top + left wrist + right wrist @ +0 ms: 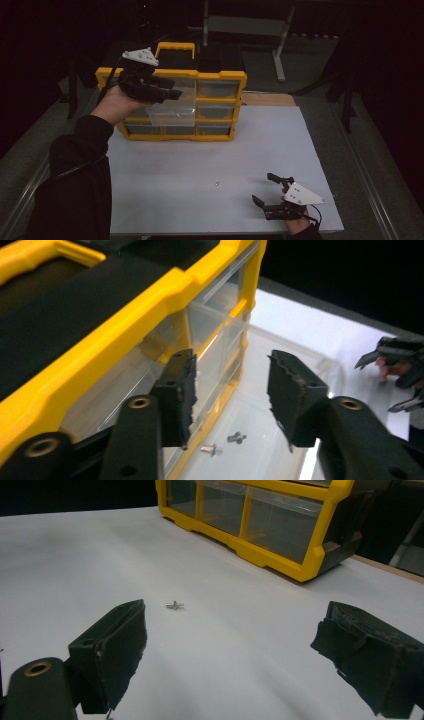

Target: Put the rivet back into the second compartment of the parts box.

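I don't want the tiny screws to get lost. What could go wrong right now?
The clear drawer is pulled far out of the yellow organizer, and the left gripper has open jaws, nothing between them. A bump could tip the drawer and spill the small screws inside it.

One loose screw lies on the white table before the open right gripper. It is tiny, so a nudge might roll it away.

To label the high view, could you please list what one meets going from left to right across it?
Left gripper → yellow drawer organizer → small screw on the white table → right gripper.
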### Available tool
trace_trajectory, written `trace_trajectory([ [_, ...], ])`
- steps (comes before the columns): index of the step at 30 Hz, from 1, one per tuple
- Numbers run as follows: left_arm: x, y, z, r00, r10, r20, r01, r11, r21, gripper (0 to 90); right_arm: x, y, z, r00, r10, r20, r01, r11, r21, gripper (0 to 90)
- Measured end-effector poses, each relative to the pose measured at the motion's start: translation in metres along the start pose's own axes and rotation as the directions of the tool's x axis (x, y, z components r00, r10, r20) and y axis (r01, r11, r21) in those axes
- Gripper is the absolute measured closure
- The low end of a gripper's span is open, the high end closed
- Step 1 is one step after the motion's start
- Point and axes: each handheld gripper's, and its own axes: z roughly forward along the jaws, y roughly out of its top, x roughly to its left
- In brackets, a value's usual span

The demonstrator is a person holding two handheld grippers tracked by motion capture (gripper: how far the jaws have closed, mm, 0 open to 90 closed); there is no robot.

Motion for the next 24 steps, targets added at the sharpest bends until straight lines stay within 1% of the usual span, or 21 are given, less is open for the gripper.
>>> trace_trajectory([
  [2, -0.001, 0.001, -0.001, 1.0, -0.003, 0.002, 0.003, 1.0, -0.004, 41.9, 0.0, 0.0, 0.0, 1.0, 0.0, 0.0, 0.0, 1.0, 0.0, 11.1],
  [3, -0.004, 0.001, -0.004, 1.0, -0.005, 0.002, 0.005, 0.9999, -0.012, 41.9, 0.0, 0.0, 0.0, 1.0, 0.0, 0.0, 0.0, 1.0, -0.001, 11.1],
  [5, -0.007, 0.002, -0.007, 1.0, -0.003, -0.004, 0.003, 0.9999, -0.014, 33.6, 0.0, 0.0, 0.0, 1.0, 0.0, 0.0, 0.0, 1.0, -0.001, 11.1],
  [8, -0.013, 0.002, -0.009, 0.9998, -0.013, -0.016, 0.013, 0.9998, -0.015, 20.4, 0.0, 0.001, 0.0, 1.0, 0.001, 0.001, -0.001, 1.0, -0.002, 11.1],
  [10, -0.016, 0.003, -0.01, 0.9991, -0.028, -0.033, 0.028, 0.9996, -0.011, 8.3, 0.0, 0.001, 0.0, 1.0, 0.003, 0.001, -0.003, 1.0, -0.002, 11.1],
  [12, -0.02, 0.002, -0.012, 0.9991, -0.034, -0.027, 0.034, 0.9993, -0.014, 1.0, 0.0, 0.001, 0.0, 1.0, 0.004, 0.001, -0.004, 1.0, -0.002, 11.1],
  [13, -0.022, 0.002, -0.013, 0.999, -0.032, -0.03, 0.032, 0.9994, -0.016, 0.0, 0.0, 0.001, 0.0, 1.0, 0.004, 0.001, -0.004, 1.0, -0.003, 11.1],
  [16, -0.029, 0.0, -0.014, 0.9995, -0.027, -0.017, 0.027, 0.9992, -0.029, 0.0, 0.0, 0.001, 0.0, 1.0, 0.003, 0.001, -0.003, 1.0, -0.004, 11.1],
  [18, -0.036, -0.001, -0.015, 0.9997, -0.013, -0.021, 0.013, 0.9993, -0.036, 0.0, 0.0, 0.001, 0.0, 1.0, 0.002, 0.002, -0.002, 1.0, -0.004, 11.1],
  [19, -0.04, -0.002, -0.015, 0.9999, -0.008, -0.014, 0.008, 0.999, -0.044, 0.0, 0.0, 0.001, 0.0, 1.0, 0.002, 0.002, -0.002, 1.0, -0.004, 11.1],
  [20, -0.043, -0.003, -0.015, 0.9998, -0.001, -0.02, 0.0, 0.9988, -0.049, 0.0, 0.0, 0.001, -0.001, 1.0, 0.0, 0.004, 0.0, 1.0, -0.005, 11.1],
  [21, -0.048, -0.004, -0.015, 1.0, 0.008, 0.001, -0.008, 0.9981, -0.061, 0.0, 0.0, 0.001, -0.001, 1.0, 0.0, 0.004, 0.0, 1.0, -0.006, 11.1],
  [23, -0.055, -0.006, -0.014, 0.9998, 0.022, 0.005, -0.021, 0.9977, -0.064, 0.0, 0.0, 0.002, -0.001, 1.0, 0.0, 0.004, 0.0, 1.0, -0.007, 11.1],
  [24, -0.06, -0.008, -0.013, 0.9992, 0.035, 0.021, -0.034, 0.9974, -0.063, 0.0, 0.0, 0.001, -0.001, 1.0, 0.001, 0.003, -0.001, 1.0, -0.007, 11.1],
])
